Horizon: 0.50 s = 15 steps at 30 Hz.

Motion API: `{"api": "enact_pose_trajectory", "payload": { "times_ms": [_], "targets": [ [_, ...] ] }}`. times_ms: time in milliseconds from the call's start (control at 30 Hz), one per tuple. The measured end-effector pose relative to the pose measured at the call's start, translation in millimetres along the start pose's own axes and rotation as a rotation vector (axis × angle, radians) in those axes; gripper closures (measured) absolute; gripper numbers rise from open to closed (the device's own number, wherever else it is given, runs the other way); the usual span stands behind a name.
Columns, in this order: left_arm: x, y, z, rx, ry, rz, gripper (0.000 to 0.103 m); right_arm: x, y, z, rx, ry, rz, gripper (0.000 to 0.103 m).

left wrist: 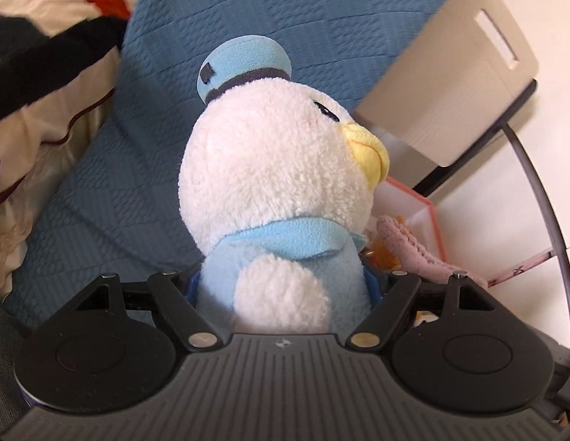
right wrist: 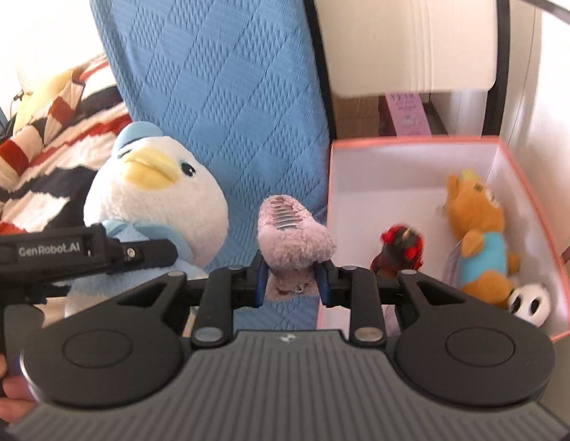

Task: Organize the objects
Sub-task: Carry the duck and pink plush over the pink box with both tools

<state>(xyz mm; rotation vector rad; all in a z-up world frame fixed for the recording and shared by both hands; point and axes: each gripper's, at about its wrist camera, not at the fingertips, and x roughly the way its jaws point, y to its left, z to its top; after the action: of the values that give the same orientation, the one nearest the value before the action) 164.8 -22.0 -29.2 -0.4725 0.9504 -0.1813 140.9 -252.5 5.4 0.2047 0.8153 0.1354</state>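
gripper body [right wrist: 285, 386]: grey ribbed plate, two black round discs
linkage: black arms, silver rivets
fingers [right wrist: 259, 283]: blue pads
left gripper [right wrist: 79, 253]: black, "GenRobot.AI" print

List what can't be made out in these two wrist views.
- Left wrist: left claw fingertips, hidden by the duck plush.
- Left wrist: pink box contents, blocked by the duck and the pink plush.
- Right wrist: dark red-and-black toy, motion-blurred.
- Right wrist: white toy, mostly behind the right claw body.
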Motion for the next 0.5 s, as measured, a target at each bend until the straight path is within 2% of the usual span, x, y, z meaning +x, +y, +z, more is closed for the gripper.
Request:
{"api": "enact_pose_trajectory", "payload": {
  "times_ms": [267,500],
  "targets": [
    [2,-58,21,0.047,-0.024,-0.012,0.022,-25,-34,30,0.032,-0.05,0.019,0.072],
    [21,-107,31,0.099,-0.036,-0.039,0.022,-35,-69,40,0.057,-0.082,-0.01,0.073]
  ]
}}
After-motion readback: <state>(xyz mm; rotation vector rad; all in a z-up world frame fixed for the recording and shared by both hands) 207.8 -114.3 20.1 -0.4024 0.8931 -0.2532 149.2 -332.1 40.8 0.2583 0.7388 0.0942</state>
